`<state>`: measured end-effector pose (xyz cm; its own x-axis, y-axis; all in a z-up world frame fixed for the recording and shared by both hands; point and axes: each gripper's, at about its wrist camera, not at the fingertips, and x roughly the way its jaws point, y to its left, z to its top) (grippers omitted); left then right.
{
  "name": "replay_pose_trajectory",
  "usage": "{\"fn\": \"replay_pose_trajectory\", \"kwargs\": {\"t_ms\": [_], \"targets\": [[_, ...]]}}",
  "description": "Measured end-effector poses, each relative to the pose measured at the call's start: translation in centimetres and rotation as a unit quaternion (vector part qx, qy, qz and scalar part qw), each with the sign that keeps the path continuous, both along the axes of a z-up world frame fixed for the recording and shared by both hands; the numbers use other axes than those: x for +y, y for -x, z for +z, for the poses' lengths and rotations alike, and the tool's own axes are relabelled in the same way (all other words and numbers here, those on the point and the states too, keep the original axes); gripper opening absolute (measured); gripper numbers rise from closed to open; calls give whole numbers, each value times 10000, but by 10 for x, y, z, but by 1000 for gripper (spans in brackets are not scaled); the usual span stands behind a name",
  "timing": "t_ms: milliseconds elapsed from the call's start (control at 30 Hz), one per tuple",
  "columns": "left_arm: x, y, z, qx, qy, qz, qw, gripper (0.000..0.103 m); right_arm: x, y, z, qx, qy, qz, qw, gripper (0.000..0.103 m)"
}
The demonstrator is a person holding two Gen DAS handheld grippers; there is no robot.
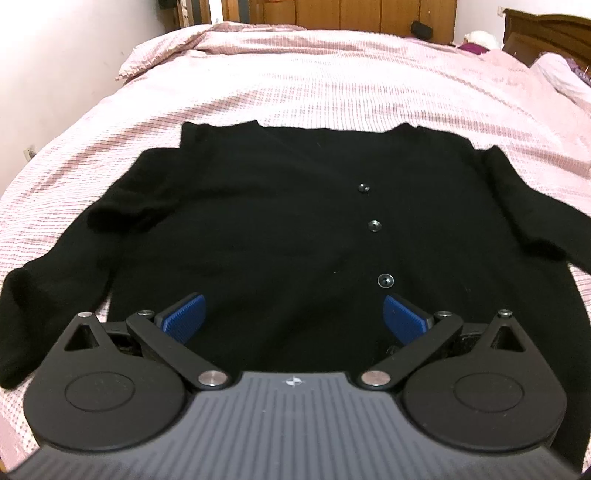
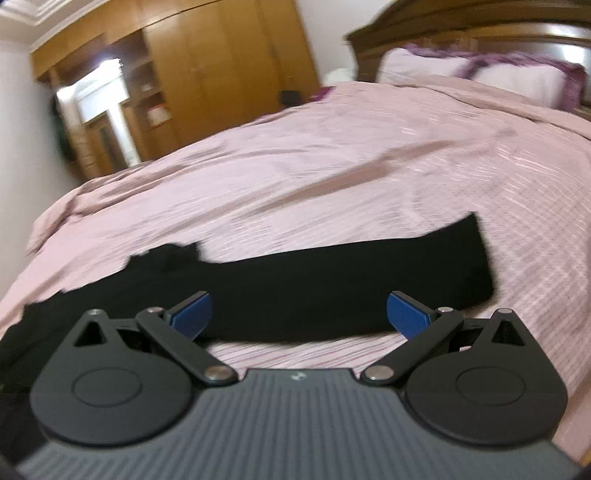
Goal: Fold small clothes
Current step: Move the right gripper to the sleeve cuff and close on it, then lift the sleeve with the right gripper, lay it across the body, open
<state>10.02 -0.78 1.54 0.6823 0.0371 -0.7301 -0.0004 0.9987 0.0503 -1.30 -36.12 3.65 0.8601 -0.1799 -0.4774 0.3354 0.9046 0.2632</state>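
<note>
A black buttoned cardigan point(image 1: 280, 221) lies flat, front up, on the pink bed cover point(image 1: 332, 85). Its three buttons point(image 1: 373, 225) run down the middle right. Both sleeves spread outward to the sides. My left gripper point(image 1: 293, 314) is open and empty, hovering over the cardigan's lower hem. In the blurred right wrist view, my right gripper point(image 2: 299, 314) is open and empty above one black sleeve point(image 2: 369, 280) that stretches across the bed cover point(image 2: 369, 155).
A wooden wardrobe point(image 2: 207, 74) stands beyond the bed. A dark wooden headboard point(image 2: 480, 26) and pillows point(image 2: 424, 66) are at the right. The bed's left edge meets a white wall point(image 1: 55, 55).
</note>
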Motion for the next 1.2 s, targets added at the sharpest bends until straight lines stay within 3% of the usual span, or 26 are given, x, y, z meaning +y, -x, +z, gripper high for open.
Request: {"fn": "replay_pose_trajectory", "kwargs": {"t_ms": [333, 600, 700, 967, 1067, 1200], "targets": [[-13, -23, -21, 305, -132, -58, 9994, 103, -89, -13, -16, 172, 90, -925, 9955, 103], [-11, -31, -34, 438, -5, -31, 9990, 103, -119, -43, -43, 586, 161, -678, 9958, 103], [-8, -31, -37, 419, 69, -50, 9991, 103, -130, -55, -63, 760, -318, -426, 9957, 103], [-5, -29, -45, 293, 195, -54, 9994, 103, -131, -49, -74, 498, -342, -297, 9977, 103], [-5, -26, -47, 172, 208, -49, 9996, 103, -136, -36, -73, 113, -652, -256, 9975, 103], [-6, -25, -46, 174, 205, -16, 9996, 103, -144, -30, -71, -277, -1159, -246, 9926, 94]]}}
